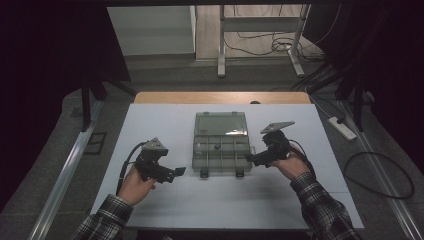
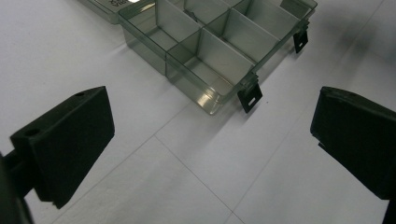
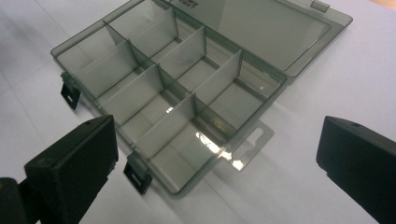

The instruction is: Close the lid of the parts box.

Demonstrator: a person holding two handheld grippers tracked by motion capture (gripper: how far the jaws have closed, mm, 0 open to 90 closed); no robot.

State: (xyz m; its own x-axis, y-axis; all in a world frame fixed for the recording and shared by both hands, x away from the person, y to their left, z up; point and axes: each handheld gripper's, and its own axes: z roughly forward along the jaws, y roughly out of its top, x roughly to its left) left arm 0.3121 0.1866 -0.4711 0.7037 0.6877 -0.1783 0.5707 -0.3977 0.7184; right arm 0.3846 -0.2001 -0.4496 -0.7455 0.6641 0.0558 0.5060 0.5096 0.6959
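Observation:
A clear grey plastic compartment box (image 1: 221, 152) lies open in the middle of the white table, its lid (image 1: 220, 124) folded flat behind it. A small dark item (image 1: 217, 147) sits in one back compartment. My left gripper (image 1: 178, 172) hovers open just left of the box's front corner. In the left gripper view, the box (image 2: 219, 51) and a black latch (image 2: 250, 96) lie ahead of the left gripper (image 2: 210, 140). My right gripper (image 1: 249, 157) is open at the box's right end. The right gripper view has the box (image 3: 168, 93) and its hang tab (image 3: 252, 140) between the jaws of the right gripper (image 3: 217, 149).
The white table top (image 1: 225, 200) has bare room in front of and beside the box. A wooden strip (image 1: 220, 97) runs along its far edge. On the floor to the right lie a power strip (image 1: 342, 127) and cables; a metal table frame (image 1: 221, 45) stands behind.

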